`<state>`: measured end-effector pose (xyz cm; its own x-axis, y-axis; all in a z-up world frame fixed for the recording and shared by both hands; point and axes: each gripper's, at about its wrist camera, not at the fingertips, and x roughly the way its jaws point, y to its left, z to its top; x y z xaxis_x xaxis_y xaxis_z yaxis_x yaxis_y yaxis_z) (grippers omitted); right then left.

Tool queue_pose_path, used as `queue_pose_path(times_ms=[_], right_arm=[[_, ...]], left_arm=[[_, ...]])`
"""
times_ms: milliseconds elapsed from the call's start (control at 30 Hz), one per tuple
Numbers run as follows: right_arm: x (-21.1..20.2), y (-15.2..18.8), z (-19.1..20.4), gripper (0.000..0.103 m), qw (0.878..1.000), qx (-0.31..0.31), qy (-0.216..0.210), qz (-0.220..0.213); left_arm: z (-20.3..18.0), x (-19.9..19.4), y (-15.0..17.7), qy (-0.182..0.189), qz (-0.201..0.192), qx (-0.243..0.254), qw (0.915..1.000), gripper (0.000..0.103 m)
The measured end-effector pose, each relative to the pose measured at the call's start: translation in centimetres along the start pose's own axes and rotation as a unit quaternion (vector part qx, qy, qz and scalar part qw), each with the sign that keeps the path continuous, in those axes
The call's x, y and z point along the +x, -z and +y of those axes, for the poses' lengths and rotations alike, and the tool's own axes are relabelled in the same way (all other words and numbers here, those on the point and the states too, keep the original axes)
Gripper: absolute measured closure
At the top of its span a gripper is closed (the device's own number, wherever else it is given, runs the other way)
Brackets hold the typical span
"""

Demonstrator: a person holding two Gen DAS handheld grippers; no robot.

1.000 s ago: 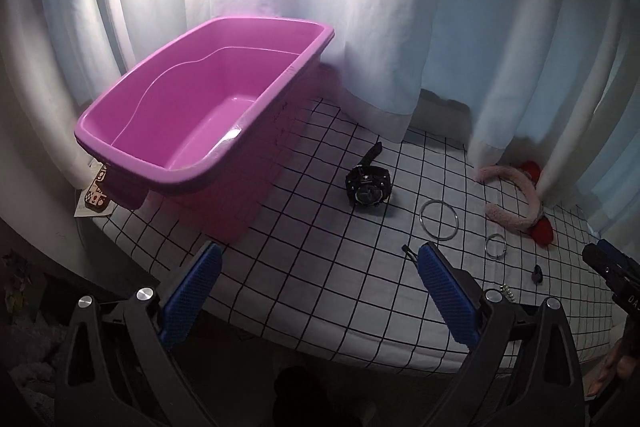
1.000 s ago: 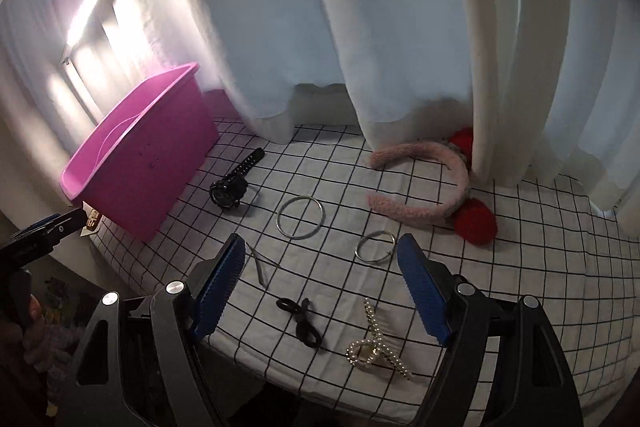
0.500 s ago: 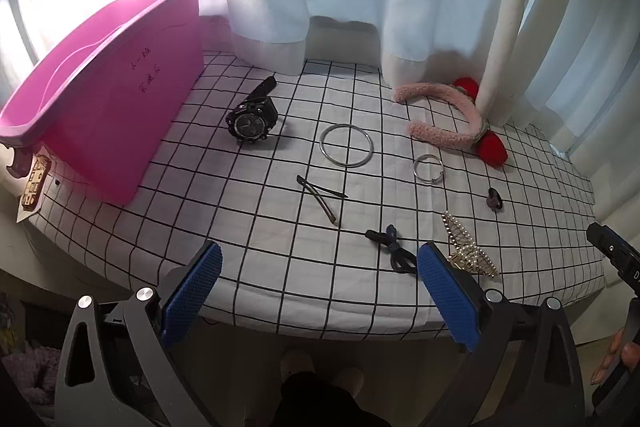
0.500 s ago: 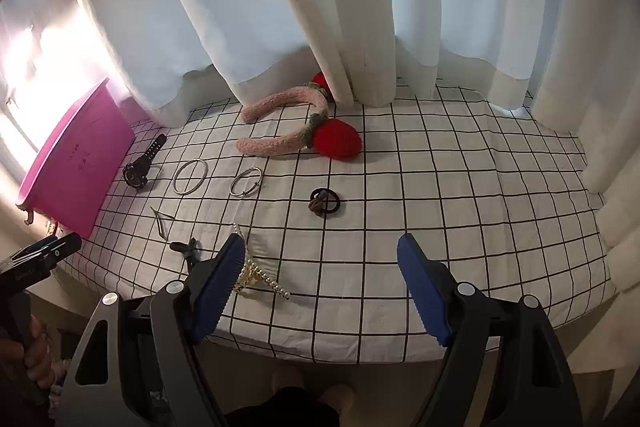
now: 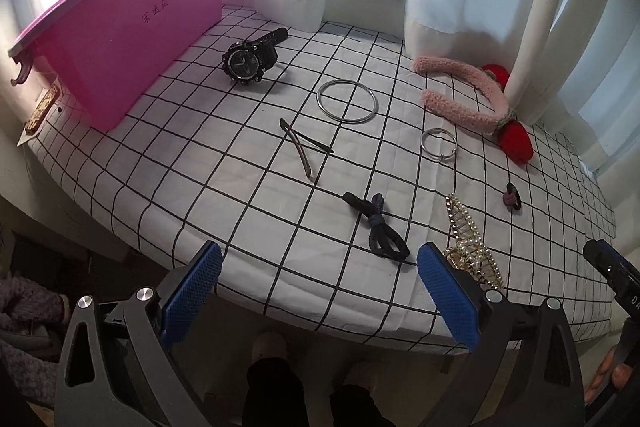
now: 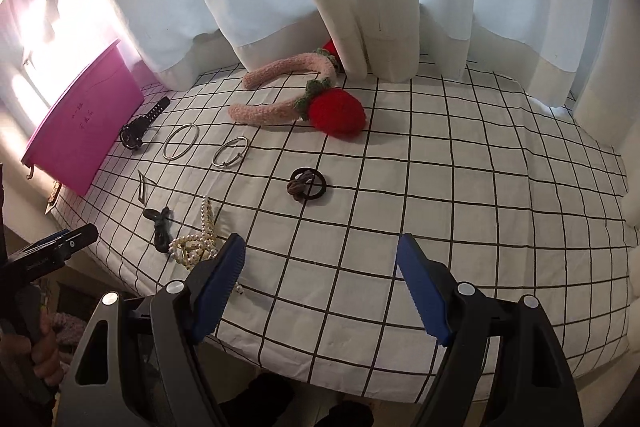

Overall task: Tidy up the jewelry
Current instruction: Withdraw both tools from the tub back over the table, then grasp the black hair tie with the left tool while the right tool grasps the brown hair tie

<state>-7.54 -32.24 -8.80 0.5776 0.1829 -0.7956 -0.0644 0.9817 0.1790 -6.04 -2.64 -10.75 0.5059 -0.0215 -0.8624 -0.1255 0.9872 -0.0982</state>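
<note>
Jewelry, loose on checked desk. Both views sit lower and nearer than a second ago. Landmark: pink bin. Black watch just beside it; large silver bangle beyond the watch; small bangle, pearl clip and pink headband farther off. Left tongs and right tongs spread wide, empty.

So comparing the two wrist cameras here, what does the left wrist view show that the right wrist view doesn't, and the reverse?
Only the left wrist view shows the left gripper from behind, jaws apart and empty.

Only the right wrist view shows the bare right stretch of the checked cloth and the right gripper from behind, open and empty.

Both show the pink bin, black watch, large silver ring, small bangle, pink headband, pearl clip and black hair tie.
</note>
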Motion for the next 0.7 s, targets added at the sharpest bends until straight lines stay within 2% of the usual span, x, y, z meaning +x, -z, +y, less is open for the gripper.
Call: queue_pose_path(times_ms=[133,367,700], right_arm=[[1.3,-0.6,-0.7,0.028,0.999,-0.04,-0.022,0.005],[4.9,-0.9,-1.0,0.028,0.997,-0.065,-0.036,0.006],[8.9,-0.7,-0.4,0.028,0.996,-0.084,-0.034,-0.01]], left_arm=[[-1.1,0.6,1.2,-0.03,-0.008,-0.031,0.999,0.007],[-2.3,2.4,1.9,-0.06,-0.035,-0.025,0.9973,0.007],[-3.1,6.7,2.4,-0.049,-0.051,-0.028,0.9971,0.007]])
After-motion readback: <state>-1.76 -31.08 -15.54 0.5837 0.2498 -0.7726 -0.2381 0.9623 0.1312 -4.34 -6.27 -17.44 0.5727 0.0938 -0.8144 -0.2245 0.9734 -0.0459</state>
